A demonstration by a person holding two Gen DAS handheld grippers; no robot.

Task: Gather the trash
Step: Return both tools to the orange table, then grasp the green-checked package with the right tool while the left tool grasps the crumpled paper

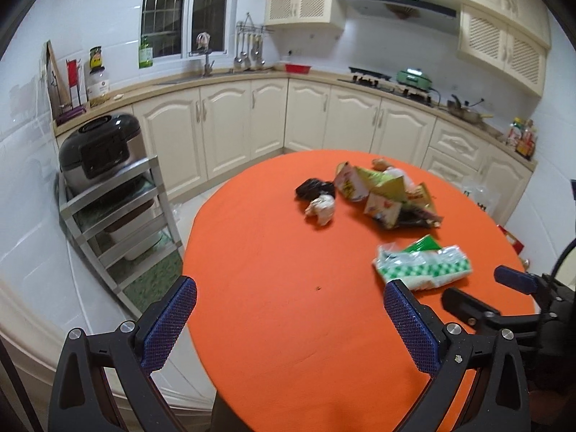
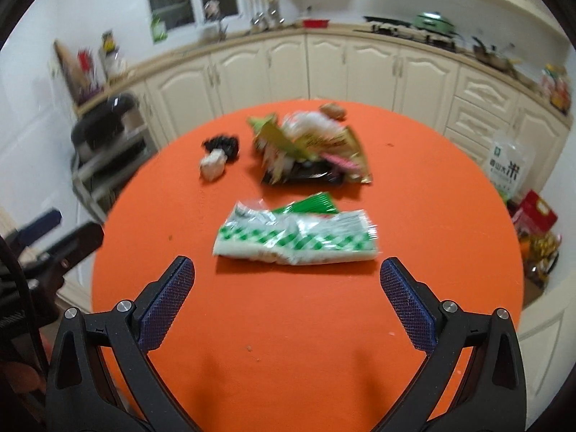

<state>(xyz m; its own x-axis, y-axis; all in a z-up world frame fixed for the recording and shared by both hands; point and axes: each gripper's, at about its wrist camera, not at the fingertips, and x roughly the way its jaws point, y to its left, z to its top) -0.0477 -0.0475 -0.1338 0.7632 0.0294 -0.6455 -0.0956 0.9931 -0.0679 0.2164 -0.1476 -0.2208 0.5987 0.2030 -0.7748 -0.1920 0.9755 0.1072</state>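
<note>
Trash lies on a round orange table. A green-and-white checked plastic wrapper is nearest, just beyond my right gripper, which is open and empty. Farther back sits a heap of crumpled snack packets, with a black crumpled bag and a white wad to its left. My left gripper is open over the table's near left part, holding nothing. The right gripper's fingers show at the left wrist view's right edge.
Cream kitchen cabinets curve behind the table. A metal rack with a dark rice cooker stands left of the table. A rice bag and red boxes sit on the floor to the right.
</note>
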